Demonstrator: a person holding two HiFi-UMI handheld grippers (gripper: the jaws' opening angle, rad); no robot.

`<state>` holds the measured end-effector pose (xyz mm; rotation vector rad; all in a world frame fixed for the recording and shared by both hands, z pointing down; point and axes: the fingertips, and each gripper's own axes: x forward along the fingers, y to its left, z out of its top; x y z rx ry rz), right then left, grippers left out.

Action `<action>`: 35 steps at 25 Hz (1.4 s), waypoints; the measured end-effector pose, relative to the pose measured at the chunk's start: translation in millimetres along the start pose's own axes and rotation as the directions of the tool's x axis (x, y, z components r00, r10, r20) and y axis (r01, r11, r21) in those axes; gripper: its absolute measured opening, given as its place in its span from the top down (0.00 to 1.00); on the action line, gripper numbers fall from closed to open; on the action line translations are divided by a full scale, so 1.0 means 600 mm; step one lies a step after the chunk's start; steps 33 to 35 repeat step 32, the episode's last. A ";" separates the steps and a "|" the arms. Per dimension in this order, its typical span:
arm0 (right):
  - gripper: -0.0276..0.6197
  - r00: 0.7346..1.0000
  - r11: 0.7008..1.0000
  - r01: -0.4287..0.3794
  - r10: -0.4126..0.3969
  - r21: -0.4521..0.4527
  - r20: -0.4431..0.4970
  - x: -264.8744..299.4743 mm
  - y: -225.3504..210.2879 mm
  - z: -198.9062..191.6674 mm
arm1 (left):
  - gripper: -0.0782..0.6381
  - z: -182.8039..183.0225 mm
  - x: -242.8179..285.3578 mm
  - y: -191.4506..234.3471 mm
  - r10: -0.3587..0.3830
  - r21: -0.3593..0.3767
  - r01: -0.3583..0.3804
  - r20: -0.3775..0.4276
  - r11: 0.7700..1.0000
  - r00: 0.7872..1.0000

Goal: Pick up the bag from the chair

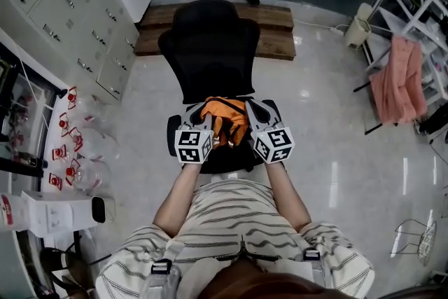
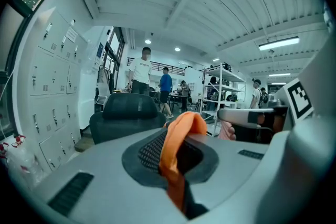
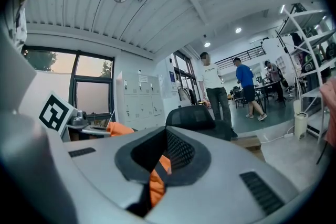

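The left gripper [image 1: 208, 124] is clamped on an orange strap [image 2: 177, 144] of the bag [image 1: 227, 121]. The right gripper [image 1: 252, 115] is clamped on a second strap [image 3: 156, 182]. The orange bag is between both grippers, over the seat of the black chair [image 1: 210, 45].

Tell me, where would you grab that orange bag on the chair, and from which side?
By its straps, from above, one at each side. The orange bag looks slumped on the office chair seat, so its body looks too soft to pinch; the straps are thin bands that fit between jaws. The left gripper and right gripper each clamp one.
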<state>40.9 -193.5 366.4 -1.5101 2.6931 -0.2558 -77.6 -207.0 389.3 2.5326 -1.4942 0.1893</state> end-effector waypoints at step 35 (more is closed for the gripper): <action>0.94 1.000 0.999 -0.028 0.028 -0.019 0.001 -0.022 0.037 -0.005 | 0.85 -0.028 -0.055 -0.024 0.032 0.013 -0.032 0.010 0.999 0.999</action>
